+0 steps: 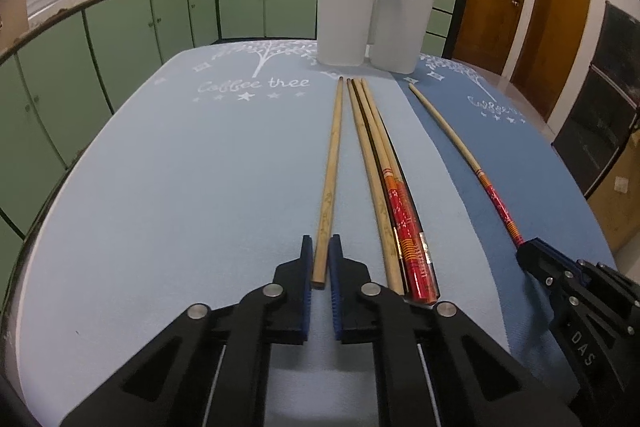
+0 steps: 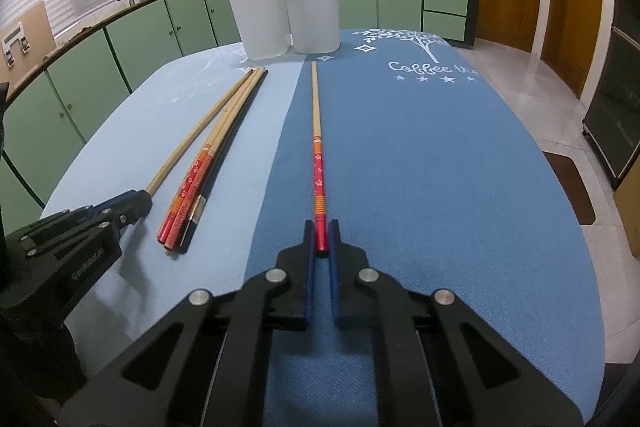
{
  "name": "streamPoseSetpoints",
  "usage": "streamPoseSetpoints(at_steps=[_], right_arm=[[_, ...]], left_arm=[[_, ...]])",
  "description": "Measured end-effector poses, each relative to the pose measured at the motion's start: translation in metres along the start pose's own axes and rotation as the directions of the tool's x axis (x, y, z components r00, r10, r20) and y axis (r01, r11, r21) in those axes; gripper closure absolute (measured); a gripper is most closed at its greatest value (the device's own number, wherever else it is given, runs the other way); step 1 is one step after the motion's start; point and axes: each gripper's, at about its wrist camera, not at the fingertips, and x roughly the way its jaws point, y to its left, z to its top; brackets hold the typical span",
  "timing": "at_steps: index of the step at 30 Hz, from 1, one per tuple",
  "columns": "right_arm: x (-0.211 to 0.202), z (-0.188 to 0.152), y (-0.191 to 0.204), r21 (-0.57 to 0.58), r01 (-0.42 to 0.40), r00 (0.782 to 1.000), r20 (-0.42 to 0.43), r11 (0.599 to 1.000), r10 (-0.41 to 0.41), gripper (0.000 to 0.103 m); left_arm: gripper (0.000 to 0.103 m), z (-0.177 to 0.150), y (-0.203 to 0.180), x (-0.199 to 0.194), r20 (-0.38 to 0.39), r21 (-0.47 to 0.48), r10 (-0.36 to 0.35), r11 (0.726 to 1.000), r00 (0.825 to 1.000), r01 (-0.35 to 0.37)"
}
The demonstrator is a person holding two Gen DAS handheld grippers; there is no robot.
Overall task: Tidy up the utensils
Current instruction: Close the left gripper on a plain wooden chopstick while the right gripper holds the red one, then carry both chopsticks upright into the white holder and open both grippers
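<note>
Both hand-held grippers [image 1: 320,247] [image 2: 321,229] low — jaws narrowed.

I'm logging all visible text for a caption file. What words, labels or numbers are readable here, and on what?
"Coffee tree": white print on the light blue mat.
"Coffee th", cut short by the edge: dark blue mat.
"DAS": body of the right claw.
Small print on the body of the left claw: too blurred to read.
Marks on the red chopstick: pattern only, no words.
</note>
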Motion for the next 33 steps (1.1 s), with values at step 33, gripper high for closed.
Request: streamPoseSetpoints(at_steps=[33], right_arm=[[-0.127, 0.139, 0.0, -0.029, -0.112, 0.958, 0.263, 0.993, 0.116, 0.098]], left_arm=[[0.096, 0.119, 0.01, -0.135, 0.356, 0.065, -0.105, 0.994, 0.928, 0.087]])
